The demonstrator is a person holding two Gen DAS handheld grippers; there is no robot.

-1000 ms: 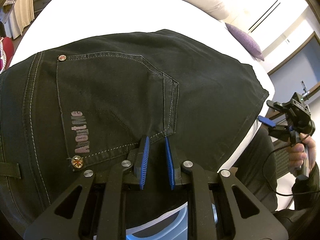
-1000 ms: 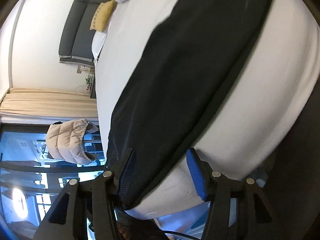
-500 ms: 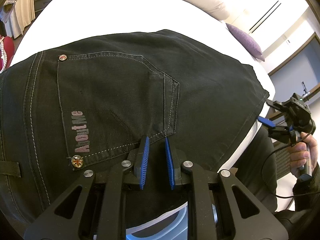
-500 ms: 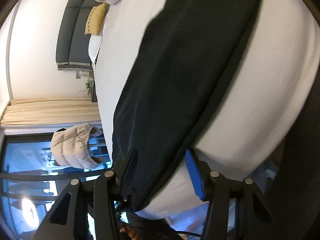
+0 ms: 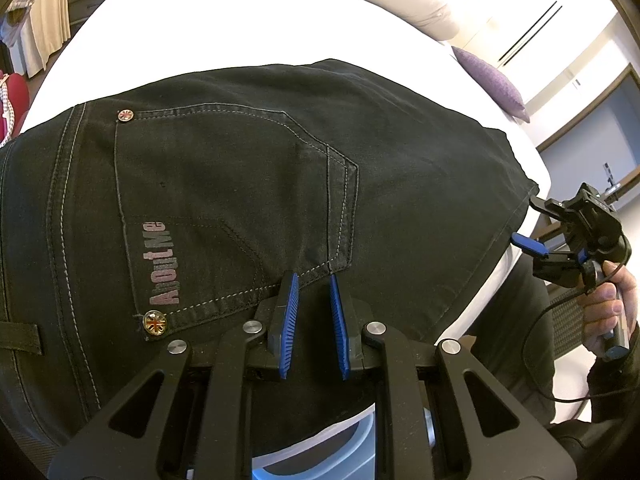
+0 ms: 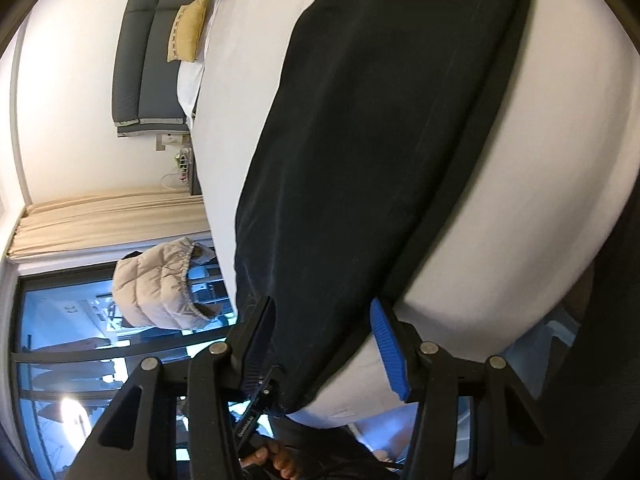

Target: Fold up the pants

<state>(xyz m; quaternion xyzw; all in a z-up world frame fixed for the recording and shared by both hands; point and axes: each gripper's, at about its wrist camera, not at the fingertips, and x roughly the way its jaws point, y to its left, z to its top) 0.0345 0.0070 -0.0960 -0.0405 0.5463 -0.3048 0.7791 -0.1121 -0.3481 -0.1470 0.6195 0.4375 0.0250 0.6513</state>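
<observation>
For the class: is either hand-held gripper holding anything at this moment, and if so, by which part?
Nothing is clamped. The left hand-held gripper is open over the black pants near the back pocket; the right hand-held gripper is open, straddling the leg end.

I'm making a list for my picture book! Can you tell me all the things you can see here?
pants: one, black, spread flat on the bed
bed: one, white, under the pants
cushion: one, purple, far right edge of bed
cushion: one, yellow, against the grey headboard
headboard: one, grey, at the wall
puffer vest: one, beige, by the window
curtain: one, cream, beside the window
left gripper: black with blue pads, slightly open over the pants' seat
right gripper: black with blue pads, open, at the leg hem
</observation>
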